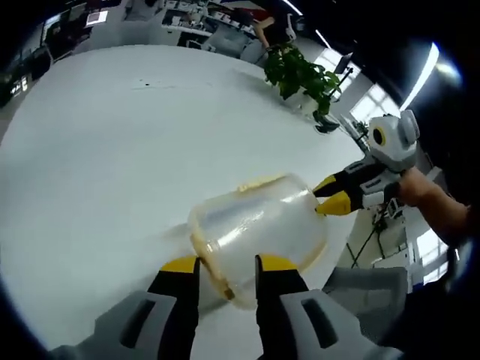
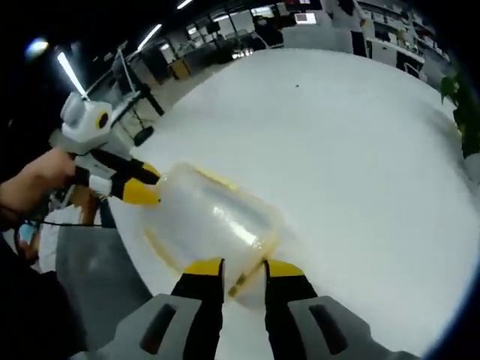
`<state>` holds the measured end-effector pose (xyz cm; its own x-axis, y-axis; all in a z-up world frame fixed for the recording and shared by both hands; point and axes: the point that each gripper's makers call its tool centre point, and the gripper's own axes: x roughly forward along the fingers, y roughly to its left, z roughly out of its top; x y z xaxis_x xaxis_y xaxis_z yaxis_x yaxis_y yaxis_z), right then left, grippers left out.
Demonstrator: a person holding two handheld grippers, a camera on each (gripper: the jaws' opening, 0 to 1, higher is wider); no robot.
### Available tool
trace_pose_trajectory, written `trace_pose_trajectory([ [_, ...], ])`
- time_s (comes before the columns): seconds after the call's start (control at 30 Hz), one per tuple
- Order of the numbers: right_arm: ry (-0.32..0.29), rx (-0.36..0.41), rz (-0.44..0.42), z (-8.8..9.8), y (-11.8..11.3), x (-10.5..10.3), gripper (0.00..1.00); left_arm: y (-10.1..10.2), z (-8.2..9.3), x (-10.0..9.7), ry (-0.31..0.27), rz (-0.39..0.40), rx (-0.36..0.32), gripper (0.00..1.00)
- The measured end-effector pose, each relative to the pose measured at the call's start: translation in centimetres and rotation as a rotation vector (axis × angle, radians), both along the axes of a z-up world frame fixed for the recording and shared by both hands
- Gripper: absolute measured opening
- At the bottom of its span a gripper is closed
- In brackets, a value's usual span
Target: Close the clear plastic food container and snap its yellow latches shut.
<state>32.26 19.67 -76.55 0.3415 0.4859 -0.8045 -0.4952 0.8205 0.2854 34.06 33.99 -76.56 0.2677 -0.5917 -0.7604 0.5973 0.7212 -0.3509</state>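
Note:
A clear plastic food container [image 1: 259, 229] with a yellow seal and latches lies on the white table [image 1: 112, 150], near its edge. My left gripper [image 1: 225, 266] has its jaws closed in on the container's near end, pinching a yellow latch [image 1: 219, 281]. The right gripper [image 1: 335, 194] comes in from the right, its yellow tips pressed on the far end. In the right gripper view the same container [image 2: 214, 217] lies just ahead. My right gripper [image 2: 244, 268] pinches the yellow latch [image 2: 241, 283] at its end, while the left gripper [image 2: 144, 182] holds the opposite end.
A potted green plant [image 1: 304, 75] stands at the far side of the table, also seen as the plant [image 2: 466, 112]. A grey chair [image 1: 367, 285] sits beyond the table edge by the container. A person's hand [image 2: 37, 180] holds the left gripper. Office desks lie behind.

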Motion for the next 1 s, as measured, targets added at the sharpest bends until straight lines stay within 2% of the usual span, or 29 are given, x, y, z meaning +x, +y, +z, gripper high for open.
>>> trace_pose_trajectory([
  [0.07, -0.007, -0.002, 0.017, 0.0, -0.1, 0.0, 0.19, -0.1, 0.1, 0.1, -0.002, 0.0, 0.012, 0.28],
  [0.23, -0.021, 0.014, 0.043, 0.1, -0.3, 0.0, 0.21, -0.1, 0.2, 0.3, -0.079, -0.056, 0.073, 0.29],
  [0.33, -0.082, -0.026, 0.138, 0.3, -0.2, -0.1, 0.22, -0.3, 0.5, 0.4, -0.165, -0.139, 0.118, 0.3],
  [0.37, -0.083, -0.031, 0.141, 0.3, -0.2, -0.2, 0.22, -0.3, 0.6, 0.4, -0.18, -0.155, 0.13, 0.3],
  [0.4, -0.08, -0.034, 0.142, 0.3, -0.2, -0.2, 0.22, -0.5, 0.6, 0.2, -0.17, -0.141, 0.126, 0.3],
  [0.5, -0.11, -0.056, 0.198, 0.3, -0.3, -0.1, 0.23, -0.5, 0.8, 0.5, -0.25, -0.234, 0.153, 0.32],
  [0.57, -0.108, -0.05, 0.192, 0.3, -0.2, 0.0, 0.23, -0.5, 1.0, 0.5, -0.29, -0.278, 0.183, 0.33],
  [0.63, -0.134, -0.038, 0.228, 0.3, 0.0, 0.0, 0.24, -0.8, 1.1, 0.4, -0.33, -0.349, 0.203, 0.33],
  [0.73, -0.143, -0.015, 0.237, 0.3, 0.2, -0.1, 0.24, -1.3, 1.2, -0.1, -0.339, -0.387, 0.202, 0.33],
  [0.83, -0.144, -0.024, 0.256, 0.3, 0.2, -0.2, 0.24, -2.0, 1.6, -0.3, -0.369, -0.421, 0.173, 0.36],
  [0.87, -0.16, -0.035, 0.279, 0.4, 0.2, -0.2, 0.24, -2.3, 1.8, -0.3, -0.379, -0.428, 0.163, 0.36],
  [0.93, -0.23, -0.05, 0.349, 0.8, 0.4, 0.0, 0.24, -2.7, 2.2, -0.4, -0.388, -0.432, 0.137, 0.36],
  [0.97, -0.263, -0.03, 0.379, 1.2, 0.9, -0.1, 0.24, -2.9, 2.4, -0.4, -0.393, -0.439, 0.122, 0.37],
  [1.0, -0.256, -0.006, 0.39, 1.4, 1.2, -0.4, 0.23, -3.1, 2.4, -0.5, -0.394, -0.445, 0.115, 0.37],
])
